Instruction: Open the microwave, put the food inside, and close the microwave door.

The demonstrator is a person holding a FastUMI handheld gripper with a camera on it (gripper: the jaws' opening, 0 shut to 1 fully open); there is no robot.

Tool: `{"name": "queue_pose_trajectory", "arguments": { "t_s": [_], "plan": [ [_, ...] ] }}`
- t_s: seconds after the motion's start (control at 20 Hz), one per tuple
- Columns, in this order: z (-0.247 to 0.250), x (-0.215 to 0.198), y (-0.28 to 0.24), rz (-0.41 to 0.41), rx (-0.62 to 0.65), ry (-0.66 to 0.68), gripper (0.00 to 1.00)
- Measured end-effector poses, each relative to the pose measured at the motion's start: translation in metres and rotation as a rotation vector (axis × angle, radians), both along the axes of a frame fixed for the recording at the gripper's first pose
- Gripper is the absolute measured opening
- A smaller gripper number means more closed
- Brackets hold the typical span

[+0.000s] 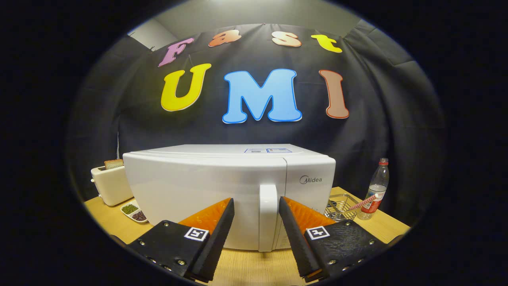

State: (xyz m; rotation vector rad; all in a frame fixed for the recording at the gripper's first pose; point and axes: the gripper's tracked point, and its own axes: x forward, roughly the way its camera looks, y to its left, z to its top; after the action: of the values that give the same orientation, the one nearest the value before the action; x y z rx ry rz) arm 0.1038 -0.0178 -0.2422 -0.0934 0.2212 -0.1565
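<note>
Gripper spread wide, holding nothing, fingers either side of the door handle without touching it; microwave sits shut on the wooden table just ahead, toaster left, water bottle right

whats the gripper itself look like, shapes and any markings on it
The gripper has two wedge-shaped fingers tapering to narrow tips, one either side of the microwave handle. Each sits on a flat plate fixed with small silver screws and bears a square black-and-white tag. The inner faces look finely ribbed.
</note>
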Motion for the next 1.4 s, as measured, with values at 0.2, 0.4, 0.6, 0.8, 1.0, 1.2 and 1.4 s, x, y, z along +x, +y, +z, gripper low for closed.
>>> {"name": "queue_pose_trajectory", "arguments": {
  "t_s": [0.2, 0.4, 0.6, 0.8, 1.0, 1.2, 1.4],
  "plan": [
    [-0.023, 0.007, -0.005, -0.004, 0.025, 0.037, 0.75],
    [-0.027, 0.010, -0.006, -0.017, 0.008, 0.018, 0.67],
    [-0.024, 0.002, -0.015, -0.058, -0.032, -0.001, 0.34],
    [-0.026, 0.005, -0.017, -0.084, 0.007, 0.029, 0.20],
    [-0.024, 0.008, -0.017, -0.070, 0.014, 0.033, 0.16],
    [-0.026, 0.007, -0.016, -0.072, -0.005, 0.046, 0.11],
    [-0.024, -0.020, -0.005, -0.072, -0.071, 0.036, 0.11]
  ]
}}
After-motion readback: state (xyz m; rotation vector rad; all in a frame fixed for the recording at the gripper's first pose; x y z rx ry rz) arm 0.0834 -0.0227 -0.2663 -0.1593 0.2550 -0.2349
